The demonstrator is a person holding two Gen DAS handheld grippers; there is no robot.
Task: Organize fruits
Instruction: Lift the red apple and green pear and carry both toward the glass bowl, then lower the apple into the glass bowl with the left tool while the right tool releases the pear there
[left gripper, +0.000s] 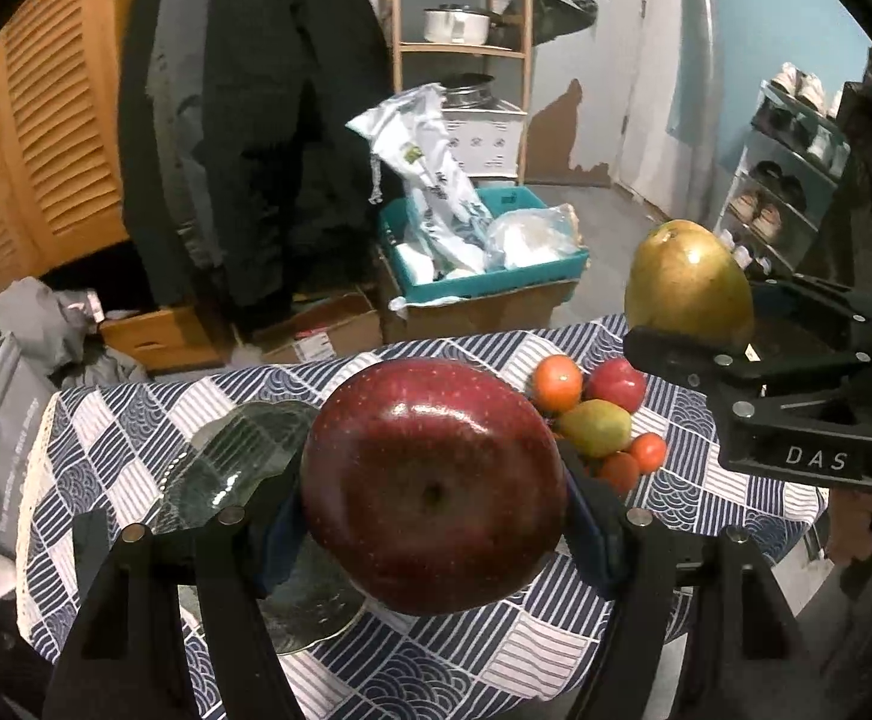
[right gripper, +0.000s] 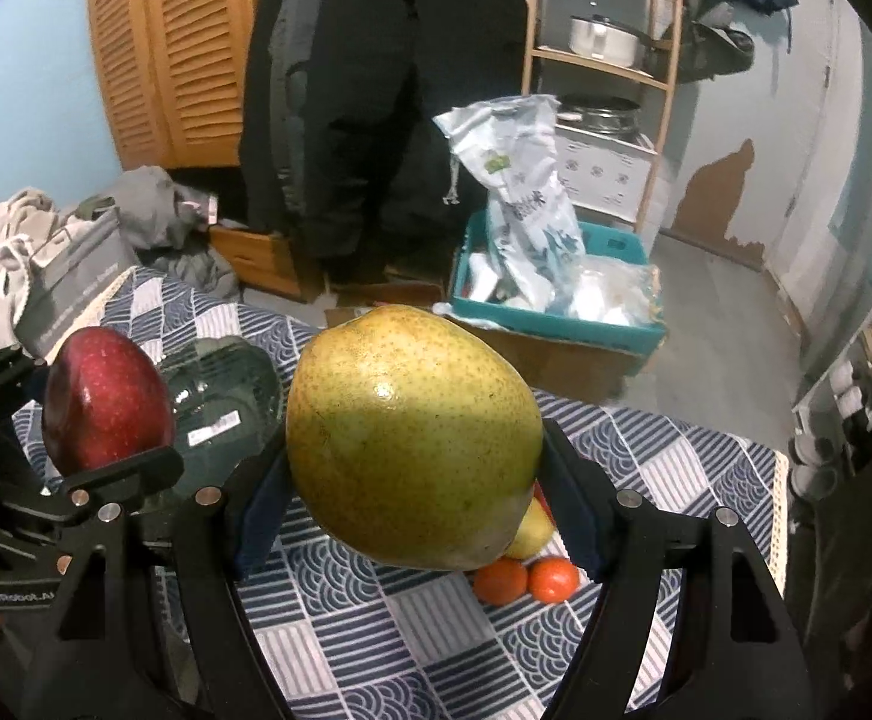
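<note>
Two grippers are each holding a fruit up over the tabletop [left gripper: 448, 654], which is wearing a blue-and-white patterned cloth. Beyond its far edge, dark coats [left gripper: 255, 120] are hanging beside a louvred wooden door [left gripper: 51, 132], and a teal crate [left gripper: 484, 252] with white bags in it is sitting on a cardboard box on the floor.

On the cloth, a ribbed glass dish [left gripper: 237, 456] is lying to the left, partly hidden behind the held fruit.

Next in size, the right gripper [right gripper: 414, 516] is gripping a large yellow-green pear [right gripper: 411, 438], its blue pads pressing on both flanks, so the pear is hanging clear above the cloth. The left gripper [left gripper: 436, 510] is clamping a dark red apple [left gripper: 432, 480] in the same way, the apple's dimpled end facing its camera and its body raised over the near edge of the dish.

Smaller fruits are lying together on the cloth to the right of the dish: a small red apple [left gripper: 616, 384], a green-yellow mango-like fruit [left gripper: 595, 427] and three orange tangerines [left gripper: 557, 383], all touching or just beside one another. From the right wrist view, most of this cluster is hiding behind the pear, with two tangerines showing below it.
</note>
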